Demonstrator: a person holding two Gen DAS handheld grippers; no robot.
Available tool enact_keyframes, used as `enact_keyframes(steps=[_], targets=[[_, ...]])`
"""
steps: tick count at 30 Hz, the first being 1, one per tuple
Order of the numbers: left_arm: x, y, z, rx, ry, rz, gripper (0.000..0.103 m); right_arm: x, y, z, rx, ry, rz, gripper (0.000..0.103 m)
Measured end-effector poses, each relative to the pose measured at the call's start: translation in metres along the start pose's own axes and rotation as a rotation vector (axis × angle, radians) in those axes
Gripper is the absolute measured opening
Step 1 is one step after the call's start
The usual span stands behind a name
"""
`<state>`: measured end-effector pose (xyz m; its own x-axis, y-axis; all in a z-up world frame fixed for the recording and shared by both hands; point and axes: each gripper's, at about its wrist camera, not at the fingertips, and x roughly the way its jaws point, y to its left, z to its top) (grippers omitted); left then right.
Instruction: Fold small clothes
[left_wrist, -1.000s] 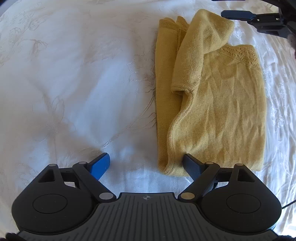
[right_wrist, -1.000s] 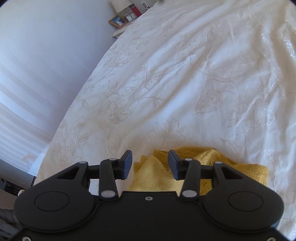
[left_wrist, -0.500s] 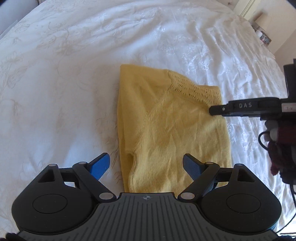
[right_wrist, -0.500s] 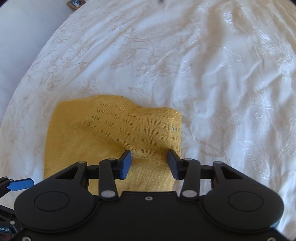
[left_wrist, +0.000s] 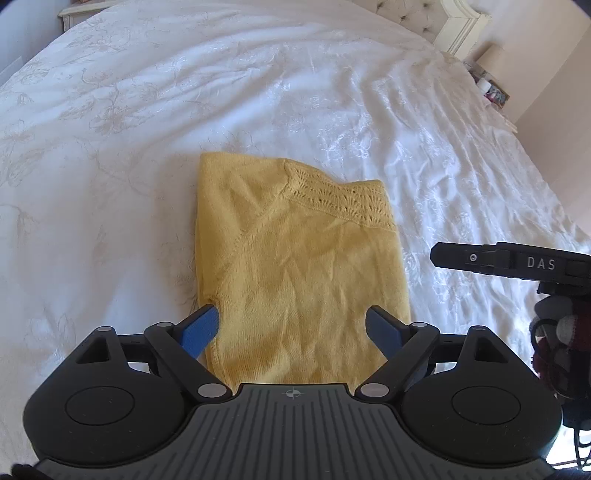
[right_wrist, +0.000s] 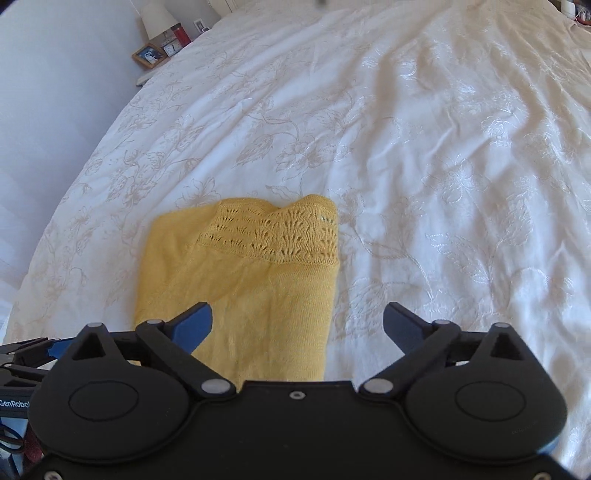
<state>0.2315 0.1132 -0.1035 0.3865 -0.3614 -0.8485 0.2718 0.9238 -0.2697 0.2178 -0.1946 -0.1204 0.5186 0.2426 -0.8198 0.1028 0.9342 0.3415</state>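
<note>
A small yellow knit garment (left_wrist: 299, 266) lies folded into a flat rectangle on the white bedspread (left_wrist: 147, 129), its lace-patterned band at the far edge. It also shows in the right wrist view (right_wrist: 251, 280). My left gripper (left_wrist: 293, 328) is open and empty, held above the garment's near end. My right gripper (right_wrist: 297, 325) is open and empty, above the garment's right edge. The right gripper's finger (left_wrist: 480, 258) shows at the right in the left wrist view, clear of the cloth. The left gripper's fingertip (right_wrist: 37, 347) shows at the left edge in the right wrist view.
The embroidered white bedspread (right_wrist: 443, 166) extends all around the garment. A bedside table with a lamp and a picture frame (right_wrist: 149, 54) stands beyond the far left bed edge. A headboard (left_wrist: 443, 22) and another lamp (left_wrist: 491, 59) are at the far right.
The folded-up flap of the garment has been laid down flat. The right gripper let go, opened wide and drew back. Both grippers have risen away from the cloth.
</note>
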Motion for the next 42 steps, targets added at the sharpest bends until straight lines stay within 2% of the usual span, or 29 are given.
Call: enact_keyframes(steps=[5,11,15,21,23,28,37,42], targets=[[-0.019,-0.016,-0.022,-0.002,-0.012,0.042,0.103,-0.033,0.014,-0.029,-0.011,-0.025,0.001,0.103],[-0.048,-0.041,-0.043,0.006,-0.057,0.141,0.103,-0.075,0.020,-0.056,-0.073,-0.110,-0.069,0.103],[-0.077,-0.064,-0.052,0.000,-0.123,0.212,0.102,-0.115,0.015,-0.067,-0.111,-0.185,-0.022,0.103],[-0.121,-0.108,-0.065,-0.009,-0.293,0.333,0.102,-0.170,0.016,-0.077,-0.193,-0.306,0.055,0.103],[-0.129,-0.120,-0.067,-0.010,-0.312,0.366,0.102,-0.183,0.019,-0.082,-0.209,-0.326,0.055,0.103],[-0.132,-0.140,-0.079,-0.014,-0.248,0.365,0.102,-0.203,0.022,-0.095,-0.212,-0.334,0.027,0.103],[-0.125,-0.145,-0.110,-0.079,-0.074,0.384,0.101,-0.217,0.009,-0.120,-0.151,-0.222,-0.011,0.102],[-0.125,-0.146,-0.126,-0.095,-0.031,0.384,0.101,-0.224,0.004,-0.138,-0.137,-0.188,-0.038,0.102]])
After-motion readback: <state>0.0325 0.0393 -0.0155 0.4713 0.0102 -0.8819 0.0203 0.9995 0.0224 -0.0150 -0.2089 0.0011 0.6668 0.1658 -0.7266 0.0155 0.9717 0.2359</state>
